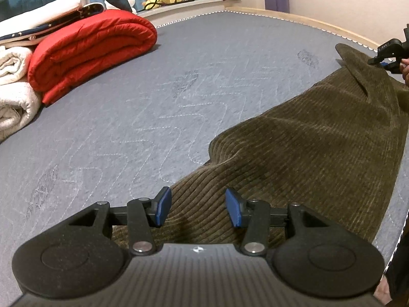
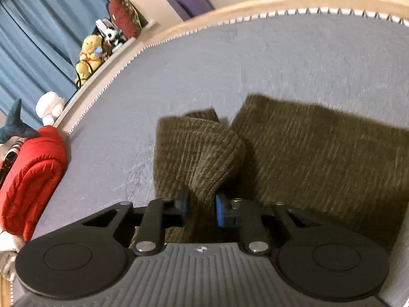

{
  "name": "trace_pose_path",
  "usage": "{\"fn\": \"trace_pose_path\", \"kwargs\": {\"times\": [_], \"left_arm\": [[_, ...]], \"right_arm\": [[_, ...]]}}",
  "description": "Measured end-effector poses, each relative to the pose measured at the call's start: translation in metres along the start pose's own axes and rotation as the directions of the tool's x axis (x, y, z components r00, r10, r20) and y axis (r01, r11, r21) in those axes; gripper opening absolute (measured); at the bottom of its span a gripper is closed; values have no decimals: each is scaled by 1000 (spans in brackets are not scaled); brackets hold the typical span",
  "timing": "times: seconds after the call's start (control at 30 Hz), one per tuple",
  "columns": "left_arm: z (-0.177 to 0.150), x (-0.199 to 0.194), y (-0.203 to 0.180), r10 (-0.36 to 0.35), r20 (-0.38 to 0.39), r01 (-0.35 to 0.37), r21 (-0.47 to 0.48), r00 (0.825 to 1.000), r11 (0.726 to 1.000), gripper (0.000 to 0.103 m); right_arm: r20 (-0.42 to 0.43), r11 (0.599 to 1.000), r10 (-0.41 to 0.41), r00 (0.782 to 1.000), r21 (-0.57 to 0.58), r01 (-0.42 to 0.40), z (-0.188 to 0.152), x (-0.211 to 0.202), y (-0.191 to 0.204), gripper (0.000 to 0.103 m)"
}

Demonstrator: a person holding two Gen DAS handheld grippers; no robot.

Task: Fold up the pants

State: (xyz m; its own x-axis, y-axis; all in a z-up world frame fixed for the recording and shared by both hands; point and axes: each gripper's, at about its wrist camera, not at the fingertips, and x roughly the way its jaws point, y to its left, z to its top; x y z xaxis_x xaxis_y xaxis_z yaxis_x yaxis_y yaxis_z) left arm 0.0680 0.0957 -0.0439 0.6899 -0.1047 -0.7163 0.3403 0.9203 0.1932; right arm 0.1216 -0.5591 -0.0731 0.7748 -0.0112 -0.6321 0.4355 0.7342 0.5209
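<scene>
The right claw (image 2: 200, 208) pinches a raised fold of the olive corduroy pants (image 2: 319, 158). The left claw (image 1: 198, 207) is wide, empty, above the near cloth edge. Ahead, the pants lie on the grey mattress (image 1: 127, 102), partly doubled; flattening and further folds remain.

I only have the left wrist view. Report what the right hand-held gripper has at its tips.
Observer: The right hand-held gripper has a raised fold of the corduroy pants between its pads; full closure is unclear.
Operator: Describe the cloth beyond it.
Observer: Two brown layers lie apart, with a strip of the grey mattress showing between their far ends.
Operator: Name what lies to its left.
Observer: The red quilt, beside the mattress edge.
</scene>
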Motion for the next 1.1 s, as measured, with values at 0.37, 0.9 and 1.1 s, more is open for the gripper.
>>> {"fn": "trace_pose_path", "kwargs": {"times": [0.37, 0.9, 1.1], "left_arm": [[-1, 3, -8, 10, -21, -9, 35, 1000, 999, 55], [1, 1, -11, 10, -12, -9, 55, 1000, 998, 55], [3, -7, -15, -6, 9, 5, 59, 1000, 998, 55]], "right_arm": [[-59, 1000, 10, 998, -15, -11, -1, 11, -4, 30], [52, 999, -4, 999, -43, 6, 2, -18, 6, 13], [165, 999, -5, 986, -42, 12, 2, -62, 13, 12]]}}
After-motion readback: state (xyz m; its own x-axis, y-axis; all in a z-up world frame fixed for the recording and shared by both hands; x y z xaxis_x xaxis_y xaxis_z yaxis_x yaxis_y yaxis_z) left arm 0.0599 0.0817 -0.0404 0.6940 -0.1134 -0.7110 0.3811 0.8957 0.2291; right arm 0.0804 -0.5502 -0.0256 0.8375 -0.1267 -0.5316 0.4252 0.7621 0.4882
